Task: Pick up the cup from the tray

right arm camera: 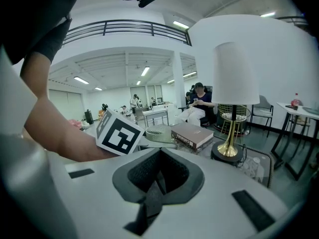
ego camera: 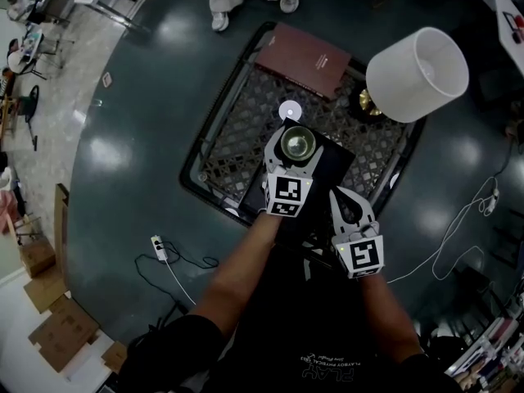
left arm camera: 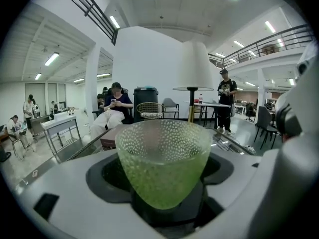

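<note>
One green cup (left arm camera: 163,158) in left gripper (ego camera: 296,147), above tray (ego camera: 237,129), right gripper (ego camera: 350,201) closed

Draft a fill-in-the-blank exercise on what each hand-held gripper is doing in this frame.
The left hand-held gripper is shut on a ___ cup.
The right hand-held gripper, jaws together, holds ___.
The shade of the lamp is ___.
Missing words: green; nothing; white.
</note>
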Available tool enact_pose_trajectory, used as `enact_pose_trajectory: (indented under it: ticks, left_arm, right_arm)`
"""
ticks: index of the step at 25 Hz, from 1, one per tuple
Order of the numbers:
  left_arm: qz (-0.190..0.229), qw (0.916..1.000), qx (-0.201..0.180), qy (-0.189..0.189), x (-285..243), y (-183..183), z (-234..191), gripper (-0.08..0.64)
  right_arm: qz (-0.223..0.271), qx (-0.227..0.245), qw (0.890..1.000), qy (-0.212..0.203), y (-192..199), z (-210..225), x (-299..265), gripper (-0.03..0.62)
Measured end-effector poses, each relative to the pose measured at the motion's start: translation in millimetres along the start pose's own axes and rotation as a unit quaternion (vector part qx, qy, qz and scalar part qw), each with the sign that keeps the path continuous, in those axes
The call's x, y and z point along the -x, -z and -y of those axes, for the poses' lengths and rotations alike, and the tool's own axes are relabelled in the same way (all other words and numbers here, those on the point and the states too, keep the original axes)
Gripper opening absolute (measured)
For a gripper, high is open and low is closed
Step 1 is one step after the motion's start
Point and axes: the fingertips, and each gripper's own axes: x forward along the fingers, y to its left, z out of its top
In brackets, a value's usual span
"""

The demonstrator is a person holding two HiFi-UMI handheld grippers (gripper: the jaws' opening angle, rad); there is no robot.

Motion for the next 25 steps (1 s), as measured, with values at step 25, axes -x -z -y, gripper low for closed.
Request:
enact_pose_trajectory:
  ticks: [25]
  left_arm:
    - [0.054, 0.9982, 0.027, -0.006, 138.9, -63.9, 47.5, 0.39]
  right_arm:
    - [0.095, 0.036, 0.993, -0.063, -70.6, -23.6, 50.3, -0.002]
